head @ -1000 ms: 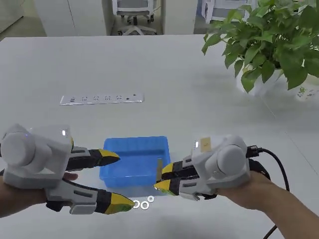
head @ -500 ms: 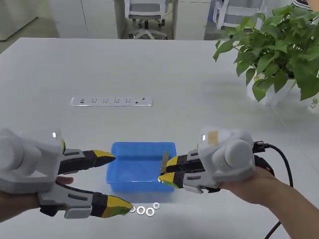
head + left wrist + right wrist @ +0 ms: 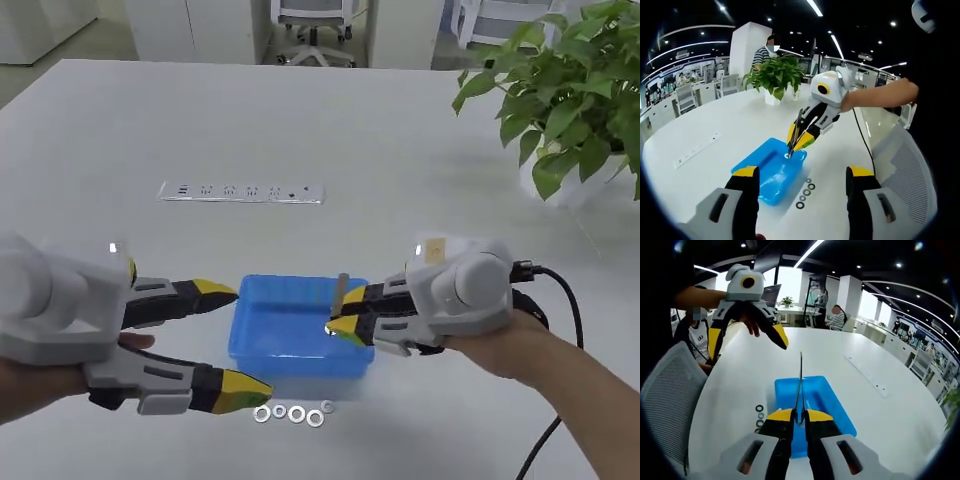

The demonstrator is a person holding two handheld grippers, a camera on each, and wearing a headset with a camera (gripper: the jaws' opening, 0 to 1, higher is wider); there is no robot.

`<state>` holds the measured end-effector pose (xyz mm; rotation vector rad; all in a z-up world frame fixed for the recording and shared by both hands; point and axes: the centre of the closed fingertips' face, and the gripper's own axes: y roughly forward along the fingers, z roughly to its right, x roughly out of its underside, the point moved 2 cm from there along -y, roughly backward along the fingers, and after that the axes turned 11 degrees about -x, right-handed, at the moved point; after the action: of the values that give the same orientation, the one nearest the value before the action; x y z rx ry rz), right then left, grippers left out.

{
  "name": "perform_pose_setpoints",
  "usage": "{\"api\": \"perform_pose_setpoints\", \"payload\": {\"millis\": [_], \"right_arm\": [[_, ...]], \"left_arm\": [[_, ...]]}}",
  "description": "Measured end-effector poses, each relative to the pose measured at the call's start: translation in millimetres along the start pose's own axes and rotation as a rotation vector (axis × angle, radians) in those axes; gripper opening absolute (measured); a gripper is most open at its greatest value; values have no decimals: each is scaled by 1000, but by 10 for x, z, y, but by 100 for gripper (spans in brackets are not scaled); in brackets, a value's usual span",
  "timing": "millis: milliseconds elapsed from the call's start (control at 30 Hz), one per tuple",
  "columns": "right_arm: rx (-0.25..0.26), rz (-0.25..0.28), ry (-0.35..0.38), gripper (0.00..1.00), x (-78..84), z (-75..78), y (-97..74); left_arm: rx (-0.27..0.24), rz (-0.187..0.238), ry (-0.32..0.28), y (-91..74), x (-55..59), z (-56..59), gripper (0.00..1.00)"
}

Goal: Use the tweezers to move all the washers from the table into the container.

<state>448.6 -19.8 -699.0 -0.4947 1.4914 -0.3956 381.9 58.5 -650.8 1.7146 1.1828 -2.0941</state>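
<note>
The right gripper (image 3: 348, 315) holds the tweezers (image 3: 341, 293) over the container (image 3: 262, 360); four washers (image 3: 289, 412) wait on the tabletop (image 3: 300, 130).
Its jaws are clamped tight on the tweezers, tips above the blue container's right end; too small to tell whether they carry a washer. The left gripper (image 3: 232, 338) is spread wide and holds nothing, at the container's left. The washers lie in a row toward the tabletop's near edge, just beside the container's near wall. Judged: drop-off step. The next move calls for lowering the tips to the nearest washer and pinching its rim.
</note>
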Motion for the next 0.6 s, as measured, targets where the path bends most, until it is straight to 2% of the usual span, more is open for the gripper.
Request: {"api": "perform_pose_setpoints", "payload": {"millis": [600], "right_arm": [[-27, -13, 25, 10, 244, 208, 255]], "left_arm": [[-21, 7, -14, 31, 0, -124, 75]]}}
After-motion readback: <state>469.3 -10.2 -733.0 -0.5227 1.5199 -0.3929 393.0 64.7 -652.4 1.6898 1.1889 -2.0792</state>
